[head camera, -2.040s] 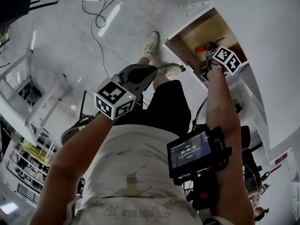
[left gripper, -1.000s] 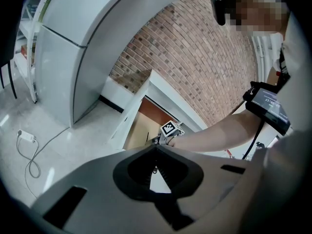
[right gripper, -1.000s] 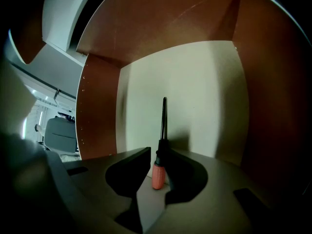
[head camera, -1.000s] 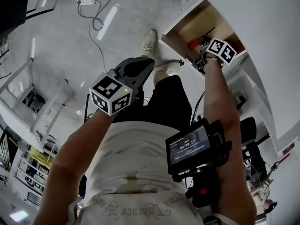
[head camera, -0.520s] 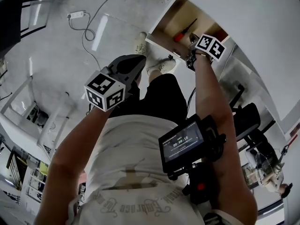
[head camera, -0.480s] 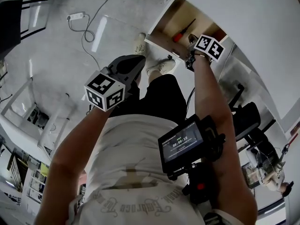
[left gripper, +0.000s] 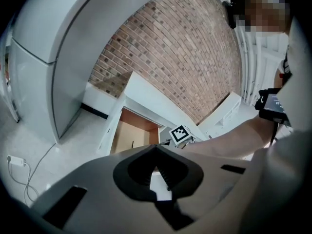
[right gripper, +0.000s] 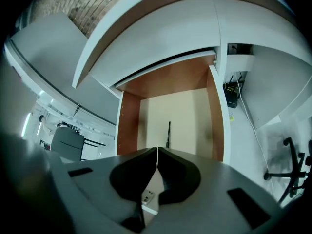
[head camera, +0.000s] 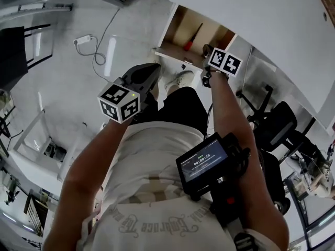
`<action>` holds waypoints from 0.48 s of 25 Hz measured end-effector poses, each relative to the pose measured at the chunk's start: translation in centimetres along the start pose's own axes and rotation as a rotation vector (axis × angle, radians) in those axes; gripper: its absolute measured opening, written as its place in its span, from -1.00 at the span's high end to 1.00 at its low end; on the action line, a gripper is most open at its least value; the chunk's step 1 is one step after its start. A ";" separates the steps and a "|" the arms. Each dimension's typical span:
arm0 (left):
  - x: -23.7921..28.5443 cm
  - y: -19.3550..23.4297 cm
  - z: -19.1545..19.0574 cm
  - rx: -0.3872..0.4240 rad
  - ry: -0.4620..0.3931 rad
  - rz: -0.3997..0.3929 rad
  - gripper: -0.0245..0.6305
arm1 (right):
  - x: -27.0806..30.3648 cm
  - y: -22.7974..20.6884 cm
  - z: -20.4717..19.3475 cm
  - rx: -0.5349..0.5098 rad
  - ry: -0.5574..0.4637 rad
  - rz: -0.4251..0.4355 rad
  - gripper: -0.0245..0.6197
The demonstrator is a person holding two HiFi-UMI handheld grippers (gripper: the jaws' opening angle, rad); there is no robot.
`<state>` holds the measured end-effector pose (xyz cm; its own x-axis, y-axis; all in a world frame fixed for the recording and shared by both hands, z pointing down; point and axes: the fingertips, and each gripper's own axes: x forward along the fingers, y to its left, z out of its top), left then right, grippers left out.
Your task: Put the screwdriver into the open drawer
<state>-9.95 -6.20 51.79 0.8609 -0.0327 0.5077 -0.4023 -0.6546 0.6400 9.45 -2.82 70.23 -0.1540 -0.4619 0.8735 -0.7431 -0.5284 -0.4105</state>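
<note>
Seen from above, a person in a white T-shirt and black shorts stands at an open drawer point(head camera: 175, 55) pulled out from beneath a white desk point(head camera: 261, 20). A screwdriver point(head camera: 192, 37) lies on the drawer's floor, clear of both tools — red handle toward the front panel, dark shaft toward the back. The right gripper point(head camera: 209, 54) hovers at the drawer's front right corner. The left gripper point(head camera: 152, 71) is held by the shorts, short of the drawer. A power strip point(head camera: 82, 39) lies on the floor.
</note>
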 end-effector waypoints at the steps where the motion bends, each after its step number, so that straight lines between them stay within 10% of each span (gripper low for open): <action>1: 0.0 0.2 0.2 0.005 0.004 -0.007 0.87 | -0.2 0.3 0.1 -0.009 -0.008 0.004 0.84; 12: -1.0 -3.9 4.3 0.100 0.004 -0.074 0.87 | -8.7 4.6 2.3 -0.188 -0.134 0.093 0.85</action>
<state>-7.88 -6.90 46.36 0.8860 0.0213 0.4633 -0.3043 -0.7270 0.6155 8.90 -2.89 60.10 -0.1496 -0.5992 0.7865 -0.8398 -0.3428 -0.4210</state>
